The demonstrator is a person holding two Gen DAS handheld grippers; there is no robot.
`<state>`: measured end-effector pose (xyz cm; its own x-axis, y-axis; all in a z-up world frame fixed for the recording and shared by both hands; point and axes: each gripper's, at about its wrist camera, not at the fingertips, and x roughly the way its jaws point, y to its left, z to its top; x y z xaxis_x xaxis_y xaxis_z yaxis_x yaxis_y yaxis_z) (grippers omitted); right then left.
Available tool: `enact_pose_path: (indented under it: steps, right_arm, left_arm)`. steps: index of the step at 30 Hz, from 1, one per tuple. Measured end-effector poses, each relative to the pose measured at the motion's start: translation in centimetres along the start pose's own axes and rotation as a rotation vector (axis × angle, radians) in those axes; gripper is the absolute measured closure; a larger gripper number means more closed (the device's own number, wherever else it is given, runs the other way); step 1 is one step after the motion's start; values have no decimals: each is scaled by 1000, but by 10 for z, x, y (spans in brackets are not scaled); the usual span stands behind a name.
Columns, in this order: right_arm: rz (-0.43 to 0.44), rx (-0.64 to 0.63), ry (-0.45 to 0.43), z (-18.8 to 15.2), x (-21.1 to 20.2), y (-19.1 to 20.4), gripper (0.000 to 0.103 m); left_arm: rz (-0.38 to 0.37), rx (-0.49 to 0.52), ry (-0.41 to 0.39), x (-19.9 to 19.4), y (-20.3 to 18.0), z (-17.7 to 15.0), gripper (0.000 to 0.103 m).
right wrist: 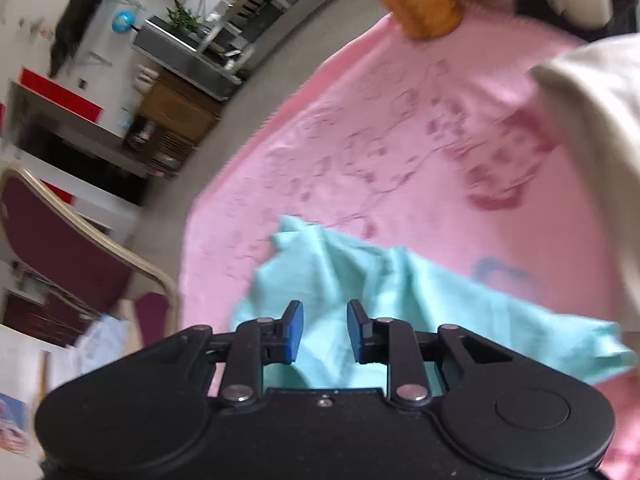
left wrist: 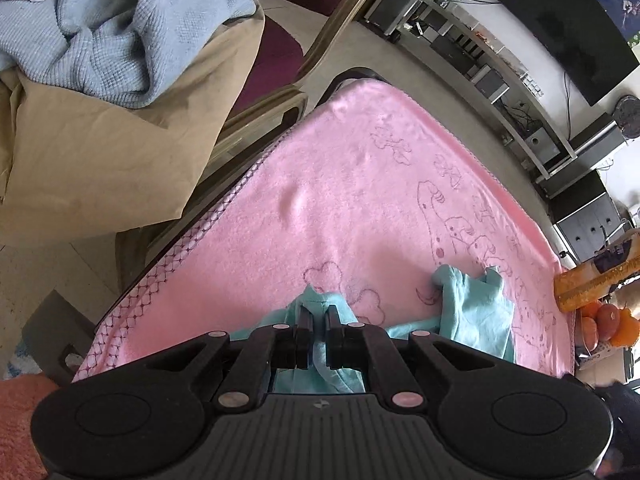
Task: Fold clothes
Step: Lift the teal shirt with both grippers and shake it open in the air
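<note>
Pink towel (left wrist: 360,208) with an outline cartoon print covers the table, filling the centre of both views. It's the work surface.

Tan cloth (left wrist: 100,152) heaped at upper left of the left wrist view, with a light blue waffle-knit garment (left wrist: 112,36) on top of it. Maroon chair (right wrist: 52,224) with a pale frame sits at the left edge of the right wrist view. Cream fabric (right wrist: 600,128) hangs in at the right edge of that view, which is motion-blurred.

Teal garment (right wrist: 360,276) lies crumpled on the towel, lower centre in both views, one part bunched toward the right in the left wrist view.

Left gripper (left wrist: 318,316): clenched on a fold of the teal garment, cloth running down between the fingers toward the camera.

Right gripper (right wrist: 325,314): jaws apart, nothing pinched, blue pads (right wrist: 295,332) hovering over the teal garment.

Oranges (left wrist: 608,320) at the right edge of the left wrist view, next to the towel.
</note>
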<state>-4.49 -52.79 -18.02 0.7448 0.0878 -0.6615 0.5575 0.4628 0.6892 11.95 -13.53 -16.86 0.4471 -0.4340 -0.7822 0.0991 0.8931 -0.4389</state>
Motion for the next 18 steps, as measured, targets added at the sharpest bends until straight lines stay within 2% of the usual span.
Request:
enact_pose_path:
  steps: [3, 5, 10, 14, 18]
  right_arm:
    - [-74, 31, 61, 0, 29, 0, 78]
    - [-199, 72, 107, -5, 39, -7, 78]
    - [-186, 105, 102, -10, 39, -13, 76]
    - [-166, 130, 95, -13, 39, -18, 68]
    - [-146, 154, 88, -16, 39, -23, 68]
  left_arm:
    - [7, -19, 11, 3, 3, 1, 100]
    - [7, -27, 14, 4, 4, 2, 100]
    - [3, -33, 18, 6, 4, 3, 100]
    - [-1, -43, 22, 7, 6, 3, 99]
    - [5, -57, 33, 8, 10, 3, 99]
